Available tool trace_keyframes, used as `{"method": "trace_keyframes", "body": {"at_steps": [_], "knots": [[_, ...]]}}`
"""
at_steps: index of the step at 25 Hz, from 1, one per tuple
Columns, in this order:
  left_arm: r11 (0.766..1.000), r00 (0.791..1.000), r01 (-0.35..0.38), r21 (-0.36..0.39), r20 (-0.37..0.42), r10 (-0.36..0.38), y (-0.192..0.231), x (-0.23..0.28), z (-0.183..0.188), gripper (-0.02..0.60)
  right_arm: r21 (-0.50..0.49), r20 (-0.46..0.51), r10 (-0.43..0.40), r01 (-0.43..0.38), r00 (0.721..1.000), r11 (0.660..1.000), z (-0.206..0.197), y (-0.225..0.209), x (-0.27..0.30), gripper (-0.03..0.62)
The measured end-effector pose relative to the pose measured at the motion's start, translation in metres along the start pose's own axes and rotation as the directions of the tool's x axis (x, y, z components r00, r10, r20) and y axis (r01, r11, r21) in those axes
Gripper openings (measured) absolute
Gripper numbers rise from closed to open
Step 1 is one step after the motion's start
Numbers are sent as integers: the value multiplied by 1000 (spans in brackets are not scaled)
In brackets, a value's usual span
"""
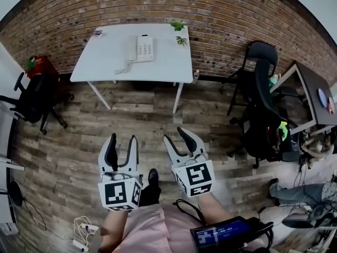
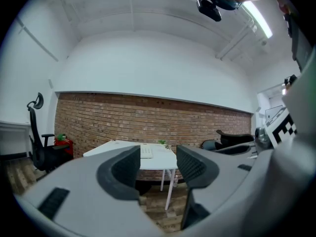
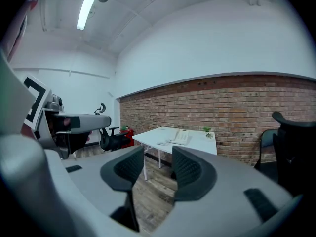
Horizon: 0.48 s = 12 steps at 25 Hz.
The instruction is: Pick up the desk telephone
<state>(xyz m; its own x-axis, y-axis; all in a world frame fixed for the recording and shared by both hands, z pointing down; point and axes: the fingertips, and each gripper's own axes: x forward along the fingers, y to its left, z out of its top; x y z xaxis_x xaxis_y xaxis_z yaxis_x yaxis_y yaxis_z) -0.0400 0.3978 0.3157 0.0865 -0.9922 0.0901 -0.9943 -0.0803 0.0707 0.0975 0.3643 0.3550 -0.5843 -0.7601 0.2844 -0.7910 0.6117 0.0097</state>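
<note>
Phone [image 1: 142, 48] on white table [image 1: 105, 73], well ahead of left gripper [image 1: 122, 138] and right gripper [image 1: 175, 134].
Long axis points at the brick wall [image 1: 237, 15], handset [image 1: 132, 49] on left; keys unreadable. Both grippers' jaws apart, empty.

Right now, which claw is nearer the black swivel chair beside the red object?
Left. The left claw hangs to the right of the black swivel chair, apart from it; the right claw is farther right, beyond the left one.
</note>
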Motion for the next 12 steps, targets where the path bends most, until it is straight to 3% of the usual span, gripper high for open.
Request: {"method": "trace_keyframes", "body": {"at_steps": [12], "knots": [[999, 998, 44, 9, 51, -44, 63, 105, 37, 230, -21, 41, -43, 44, 998, 999, 54, -21, 105, 176]]}}
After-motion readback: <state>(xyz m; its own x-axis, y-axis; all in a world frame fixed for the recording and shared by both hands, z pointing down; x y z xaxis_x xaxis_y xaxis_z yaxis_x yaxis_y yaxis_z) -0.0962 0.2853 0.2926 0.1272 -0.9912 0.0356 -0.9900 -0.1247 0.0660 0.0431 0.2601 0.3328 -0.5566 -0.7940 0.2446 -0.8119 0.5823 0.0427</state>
